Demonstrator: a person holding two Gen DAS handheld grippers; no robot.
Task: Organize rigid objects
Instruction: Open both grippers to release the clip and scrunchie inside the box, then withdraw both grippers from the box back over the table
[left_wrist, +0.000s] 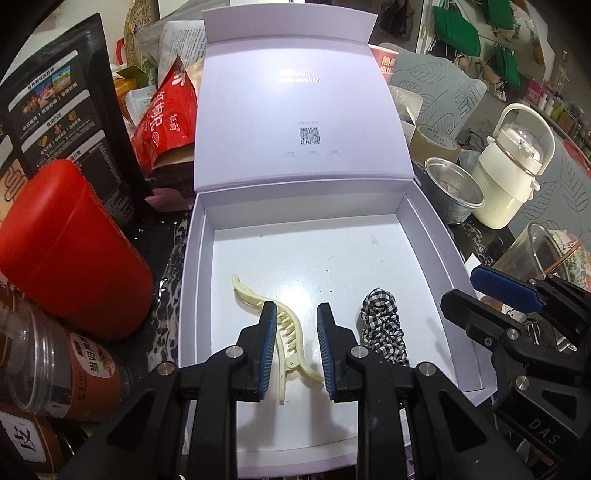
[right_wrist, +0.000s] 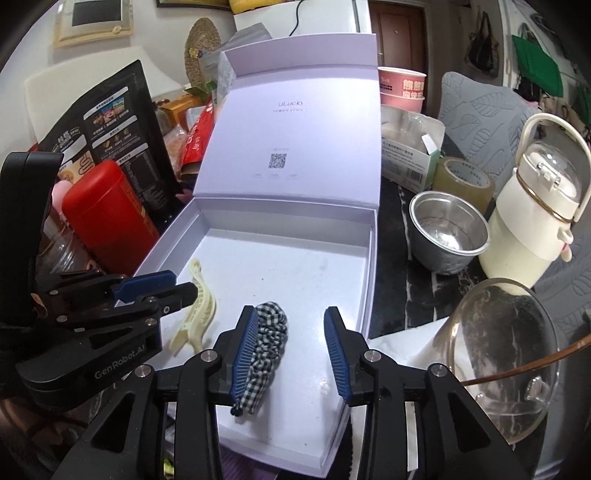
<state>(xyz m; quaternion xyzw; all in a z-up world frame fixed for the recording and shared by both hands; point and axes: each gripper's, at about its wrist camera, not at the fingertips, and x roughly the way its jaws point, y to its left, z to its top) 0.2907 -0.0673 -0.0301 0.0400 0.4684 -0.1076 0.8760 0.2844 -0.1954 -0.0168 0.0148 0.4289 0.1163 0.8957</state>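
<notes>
— What do you have on the left wrist view?

— My left claw (left_wrist: 295, 347) is spread open with nothing gripped. The cream hair clip (left_wrist: 284, 332) lies on the floor of the white box (left_wrist: 207, 266) between its pads, at about 6 o'clock. The checkered scrunchie (left_wrist: 382, 328) lies just beside, at 4 o'clock, apart from the clip.

— And the right wrist view?

— My right claw (right_wrist: 290, 354) is open wide too, holding nothing. The scrunchie (right_wrist: 267, 339) lies against the left pad; I can't tell whether they touch. This view shows the clip (right_wrist: 197, 314) at 9 o'clock with the left claw (right_wrist: 159, 286) over it, and it shows a glass lid (right_wrist: 506, 354) at 3 o'clock that the other view barely catches.

— Room to move?

— The far half of the box floor is bare. The raised lid (left_wrist: 299, 118) stands at 12 o'clock. A red canister (left_wrist: 70, 251) crowds the left wall on the table; a steel bowl (right_wrist: 448, 236) and white kettle (right_wrist: 532, 221) sit off the right wall.
</notes>
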